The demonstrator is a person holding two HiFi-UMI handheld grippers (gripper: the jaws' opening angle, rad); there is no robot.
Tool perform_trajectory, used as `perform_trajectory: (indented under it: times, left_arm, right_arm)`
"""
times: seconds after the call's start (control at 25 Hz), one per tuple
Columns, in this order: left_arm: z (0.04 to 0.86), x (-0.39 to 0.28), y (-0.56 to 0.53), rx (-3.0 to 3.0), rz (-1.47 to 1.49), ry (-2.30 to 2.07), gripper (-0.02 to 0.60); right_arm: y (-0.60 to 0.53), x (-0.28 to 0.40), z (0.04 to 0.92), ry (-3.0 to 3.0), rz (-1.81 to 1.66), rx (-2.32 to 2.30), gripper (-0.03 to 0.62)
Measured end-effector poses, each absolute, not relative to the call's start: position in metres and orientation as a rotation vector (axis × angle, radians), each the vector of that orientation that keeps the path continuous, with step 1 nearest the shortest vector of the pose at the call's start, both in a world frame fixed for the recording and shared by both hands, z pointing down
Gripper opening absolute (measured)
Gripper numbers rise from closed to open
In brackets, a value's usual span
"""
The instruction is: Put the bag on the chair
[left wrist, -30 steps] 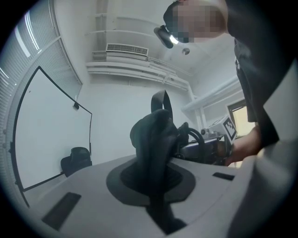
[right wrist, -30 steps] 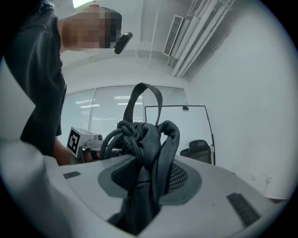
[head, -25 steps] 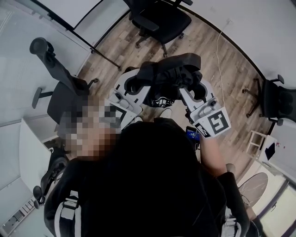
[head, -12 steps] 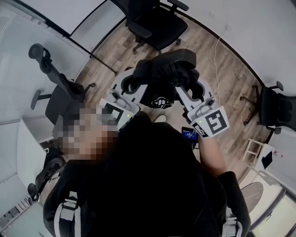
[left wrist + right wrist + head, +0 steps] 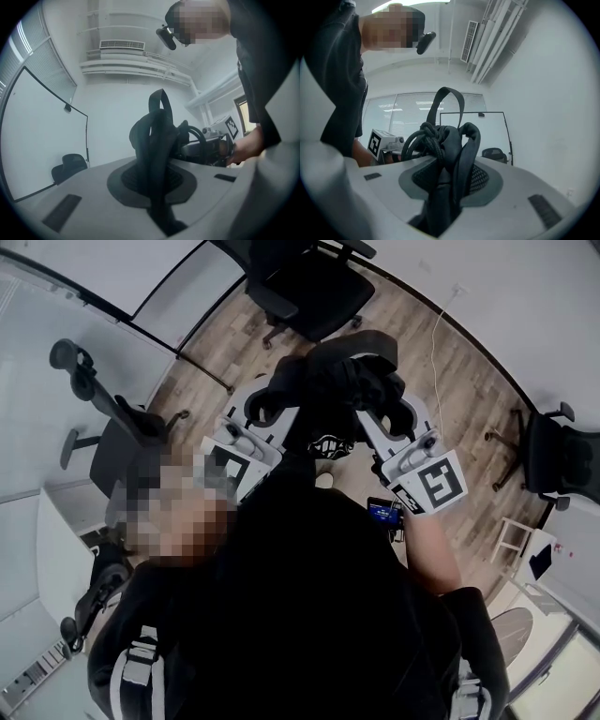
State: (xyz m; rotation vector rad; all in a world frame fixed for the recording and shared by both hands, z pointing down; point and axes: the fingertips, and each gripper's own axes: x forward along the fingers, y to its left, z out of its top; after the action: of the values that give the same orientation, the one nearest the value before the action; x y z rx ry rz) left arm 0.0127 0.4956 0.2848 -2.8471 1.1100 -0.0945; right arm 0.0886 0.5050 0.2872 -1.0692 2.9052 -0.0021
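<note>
A black bag point(image 5: 330, 381) hangs by its straps between my two grippers, above the wooden floor in the head view. My left gripper point(image 5: 267, 409) is shut on one black strap point(image 5: 158, 150), which runs up between its jaws. My right gripper point(image 5: 392, 413) is shut on a bunch of straps and cord point(image 5: 449, 154). Each gripper shows in the other's view: the right gripper point(image 5: 213, 145) and the left gripper's marker cube point(image 5: 378, 140). A black office chair point(image 5: 314, 282) stands just beyond the bag. The bag's lower part is hidden behind the grippers and the person's body.
A second black chair point(image 5: 112, 432) stands at the left near a glass wall, and a third point(image 5: 562, 460) at the right. A white cable point(image 5: 439, 362) trails over the floor. A whiteboard on a stand point(image 5: 473, 136) and a further chair point(image 5: 494, 153) are behind.
Both grippers and the bag have drifted a little toward the far chair. The grips on the straps have not changed.
</note>
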Motion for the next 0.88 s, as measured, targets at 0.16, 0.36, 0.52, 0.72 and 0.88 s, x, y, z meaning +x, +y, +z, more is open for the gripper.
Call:
perform_trajectory:
  times: [0.16,0.36,0.52,0.72,0.88]
  left_arm:
    - [0.289,0.014,0.470,-2.856,-0.082,1.092,0.031]
    - [0.296,0.010,0.427,-2.871,-0.079,1.074,0.031]
    - [0.297,0.005,0.389,-2.894,-0.059,1.070,0.031]
    - [0.295,-0.003,0.333,-2.908,-0.044,1.080,0.031]
    - [0.270,0.001,0.295,-2.909,-0.057,1.062,0.031]
  right_arm:
    - [0.480,0.090,0.292,2.910,-0.016,-1.086,0.137]
    - [0.438,0.085,0.296,2.918,-0.025,-1.112,0.137]
    - [0.401,0.080,0.299,2.927,-0.045,-1.130,0.138]
    - [0.345,0.071,0.297,2.931,-0.080,-1.136,0.137]
    - [0.309,0.075,0.273,2.916,-0.092,-1.156,0.137]
